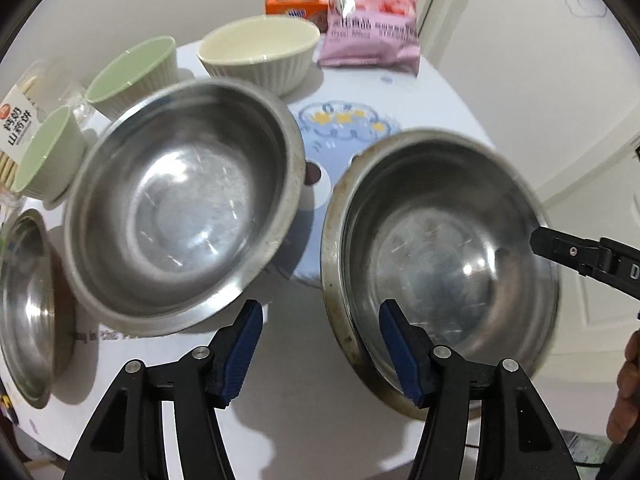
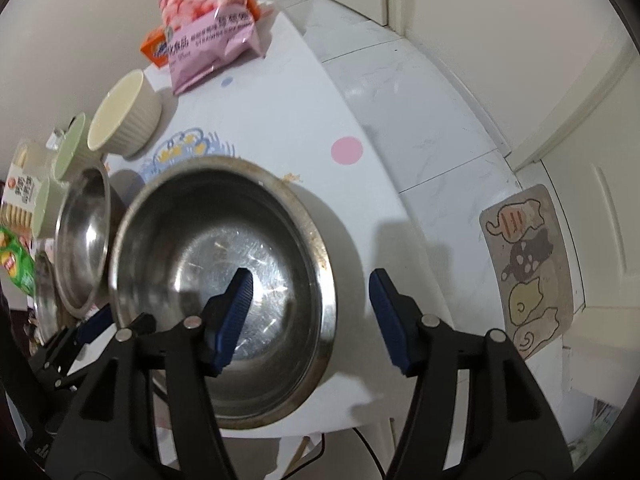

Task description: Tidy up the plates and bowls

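Two steel bowls stand on the white table (image 1: 432,92). The right steel bowl (image 1: 444,256) (image 2: 224,292) is near the front edge. My left gripper (image 1: 320,352) is open, its right finger over this bowl's near-left rim. My right gripper (image 2: 310,316) is open and straddles the same bowl's right rim, left finger inside, right finger outside; it also shows in the left wrist view (image 1: 580,256). The left steel bowl (image 1: 184,204) (image 2: 82,240) stands beside it. A third steel dish (image 1: 26,308) lies at far left.
A cream ribbed bowl (image 1: 260,52) (image 2: 124,116) and two green ribbed cups (image 1: 132,76) (image 1: 48,156) stand behind. A pink snack bag (image 1: 372,20) (image 2: 212,28), an orange box (image 1: 296,6) and a biscuit pack (image 1: 16,128) sit at the back. Tiled floor with a mat (image 2: 528,268) lies right.
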### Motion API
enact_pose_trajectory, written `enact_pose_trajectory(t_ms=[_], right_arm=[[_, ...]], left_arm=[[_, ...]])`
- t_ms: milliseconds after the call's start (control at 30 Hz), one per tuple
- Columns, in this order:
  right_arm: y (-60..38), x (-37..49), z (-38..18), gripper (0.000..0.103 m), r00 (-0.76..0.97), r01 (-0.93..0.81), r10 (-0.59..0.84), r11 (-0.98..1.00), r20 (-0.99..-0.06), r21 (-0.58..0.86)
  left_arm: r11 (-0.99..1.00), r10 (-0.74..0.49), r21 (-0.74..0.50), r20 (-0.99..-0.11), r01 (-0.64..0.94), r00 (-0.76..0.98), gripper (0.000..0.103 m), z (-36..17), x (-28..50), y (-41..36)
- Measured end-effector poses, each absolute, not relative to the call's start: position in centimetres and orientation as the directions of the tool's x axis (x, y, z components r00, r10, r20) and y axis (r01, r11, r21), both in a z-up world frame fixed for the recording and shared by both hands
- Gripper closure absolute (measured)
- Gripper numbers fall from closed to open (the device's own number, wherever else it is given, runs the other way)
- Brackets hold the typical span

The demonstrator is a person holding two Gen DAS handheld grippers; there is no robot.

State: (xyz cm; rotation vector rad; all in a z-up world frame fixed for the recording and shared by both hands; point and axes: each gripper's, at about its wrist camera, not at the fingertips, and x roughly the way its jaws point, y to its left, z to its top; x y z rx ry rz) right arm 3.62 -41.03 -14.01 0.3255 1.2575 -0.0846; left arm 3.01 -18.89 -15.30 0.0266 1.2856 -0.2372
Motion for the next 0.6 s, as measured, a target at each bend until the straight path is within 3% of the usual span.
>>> enact_pose_trajectory(t_ms=[400,600], right_arm=[[-37.5,5.6,-9.4,0.032,0.334,0.23,0.189,0.934,-0.923,0.274],[-33.3,6.6,-7.6,0.026,0.312,0.147,0.229,0.947,-0.922,0.285]], left_arm=[[0.973,-0.218,-0.178,-0.918,0.148,0.332,0.031,-7.6,4.0,-14.7],[0.989,-0.131,-0.096,-0.912,0.109,0.388,0.025,-5.1,4.8,-12.5]])
